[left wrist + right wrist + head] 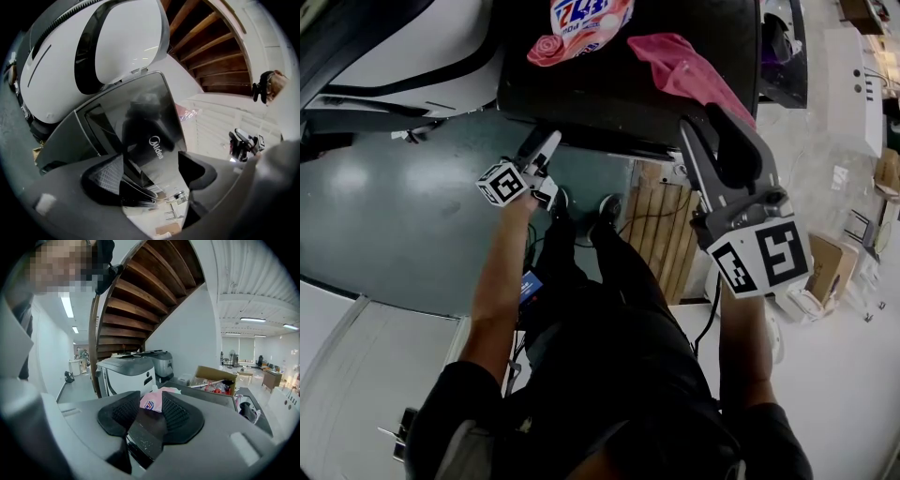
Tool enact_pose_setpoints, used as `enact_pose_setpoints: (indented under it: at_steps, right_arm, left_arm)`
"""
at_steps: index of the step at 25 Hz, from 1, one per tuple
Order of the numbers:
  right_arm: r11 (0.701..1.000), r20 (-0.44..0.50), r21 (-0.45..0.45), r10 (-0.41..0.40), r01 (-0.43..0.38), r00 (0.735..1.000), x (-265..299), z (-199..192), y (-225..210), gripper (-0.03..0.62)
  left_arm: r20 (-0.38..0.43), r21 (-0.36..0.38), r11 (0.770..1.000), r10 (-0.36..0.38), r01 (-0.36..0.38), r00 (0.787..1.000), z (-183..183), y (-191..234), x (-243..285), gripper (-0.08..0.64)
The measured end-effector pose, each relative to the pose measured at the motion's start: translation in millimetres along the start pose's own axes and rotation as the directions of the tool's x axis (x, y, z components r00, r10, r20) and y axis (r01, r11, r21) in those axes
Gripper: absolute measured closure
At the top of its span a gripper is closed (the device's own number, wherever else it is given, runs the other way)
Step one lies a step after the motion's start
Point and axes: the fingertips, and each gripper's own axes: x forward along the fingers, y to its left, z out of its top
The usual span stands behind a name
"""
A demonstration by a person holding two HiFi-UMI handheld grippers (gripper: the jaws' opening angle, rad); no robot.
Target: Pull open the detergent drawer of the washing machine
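Left gripper [546, 148]: we are holding it level, jaws standing wide, nothing between them.
Right gripper [705, 122]: we are tilting it downward, jaws slightly apart, empty.
Detergent drawer [102, 125]: sitting closed in the washing machine [581, 89] front, facing the left jaws.

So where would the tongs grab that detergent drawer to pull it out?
Likely by an edge of its dark front panel, the one bearing the logo, coming level at the front of the washing machine. The left tongs, open, face it. The panel is flat and glossy, so only an edge or lip gives a hold; no handle recess shows clearly.
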Motion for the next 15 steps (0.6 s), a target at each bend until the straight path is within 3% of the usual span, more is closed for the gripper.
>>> enact_pose_setpoints:
  at_steps: [7, 12, 15]
  right_arm:
    - [1.000, -0.030, 0.017, 0.000, 0.001, 1.000, 5, -14, -3, 0.465]
    - [1.000, -0.062, 0.022, 0.003, -0.001, 0.998, 8, -28, -4, 0.465]
    - [1.000, -0.086, 0.029, 0.001, 0.002, 0.996, 9, -39, -7, 0.465]
  left_arm:
    - [0.020, 0.009, 1.000, -0.030, 0.030, 0.999, 4, -4, 11, 0.152]
    - [0.091, -0.015, 0.985, -0.169, 0.171, 0.981, 8, -9, 17, 0.138]
    - [0.116, -0.026, 0.980, -0.193, 0.197, 0.974, 10, -5, 17, 0.132]
